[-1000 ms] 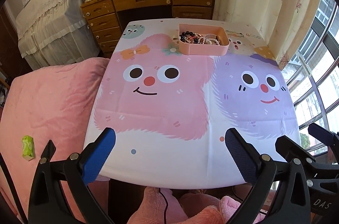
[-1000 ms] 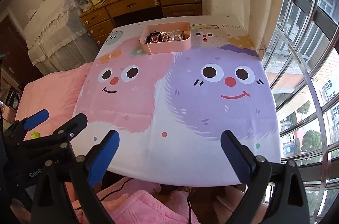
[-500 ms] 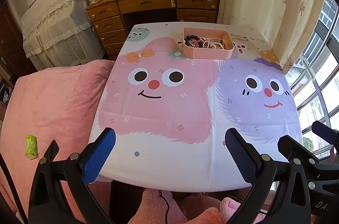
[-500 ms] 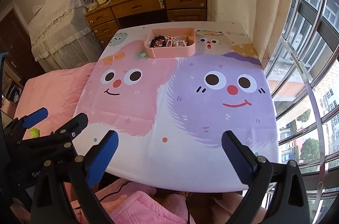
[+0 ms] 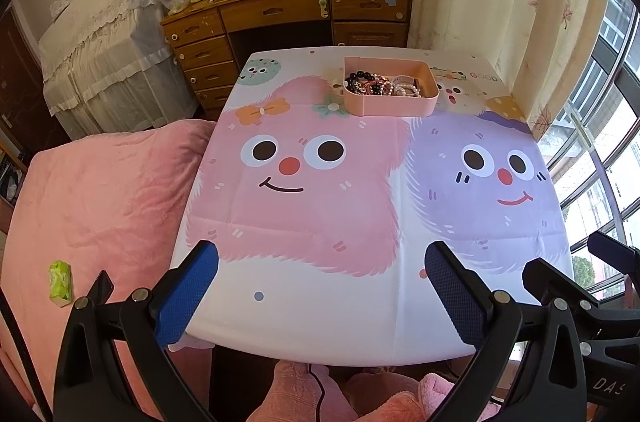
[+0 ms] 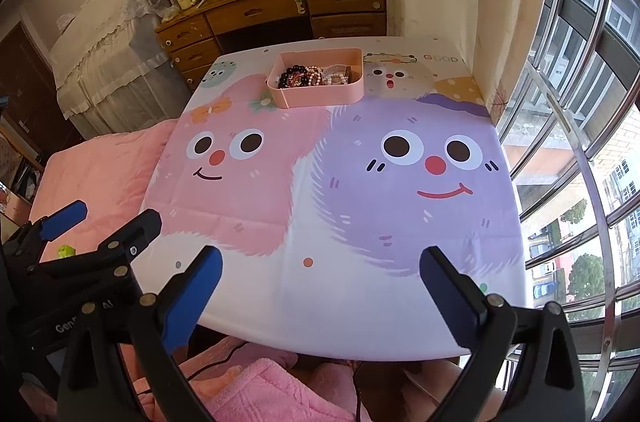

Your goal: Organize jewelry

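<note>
Pink plastic tray (image 5: pixel 390 102) sits at the far end of the table (image 5: pixel 320 318), on the cartoon-print cloth w/ jewelry (image 5: pixel 382 85) heaped inside: dark bead bracelet at its left end, pearl strands & pinkish bits toward the right. Left gripper (image 5: pixel 320 296) & right gripper (image 6: pixel 320 296) both hang over the near table edge, well apart from the tray, jaws wide apart, nothing held. Judging by looks, the strands are light, limp & slippery, prob tangled together; a pinch on one loop where it rides up off the pile seems safest, lifted slowly so neighbours don't drag out. Tray itself looks stiff & light, may slide if bumped. Hard to tell: how many pieces, any clasps or knots, whether the tray has dividers; the near wall hides the bottom layer. Both views too small for detail there.
</note>
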Demonstrator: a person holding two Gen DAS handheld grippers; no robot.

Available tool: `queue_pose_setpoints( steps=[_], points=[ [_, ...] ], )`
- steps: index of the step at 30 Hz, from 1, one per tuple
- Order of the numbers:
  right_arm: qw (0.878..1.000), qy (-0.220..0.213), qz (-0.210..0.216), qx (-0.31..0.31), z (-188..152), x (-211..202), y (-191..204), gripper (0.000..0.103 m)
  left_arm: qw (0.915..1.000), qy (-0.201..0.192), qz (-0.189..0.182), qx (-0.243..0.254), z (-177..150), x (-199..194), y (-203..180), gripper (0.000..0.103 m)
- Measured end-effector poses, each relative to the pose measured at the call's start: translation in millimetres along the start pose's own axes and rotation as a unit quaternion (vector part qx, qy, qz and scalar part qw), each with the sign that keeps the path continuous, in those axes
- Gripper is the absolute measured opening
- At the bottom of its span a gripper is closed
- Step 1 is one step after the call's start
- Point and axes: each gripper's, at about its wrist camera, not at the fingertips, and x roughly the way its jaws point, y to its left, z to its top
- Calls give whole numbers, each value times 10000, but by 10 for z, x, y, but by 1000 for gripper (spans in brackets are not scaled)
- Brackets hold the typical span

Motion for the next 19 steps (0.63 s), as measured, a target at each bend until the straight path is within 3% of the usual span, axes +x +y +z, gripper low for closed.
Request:
queue_pose_setpoints(
  steps=[19],
  points=[
    [10000, 81, -37, 3, -10, 50, -14, 100, 10000, 22, 68, 45, -12, 0, 19, 102]
  ],
)
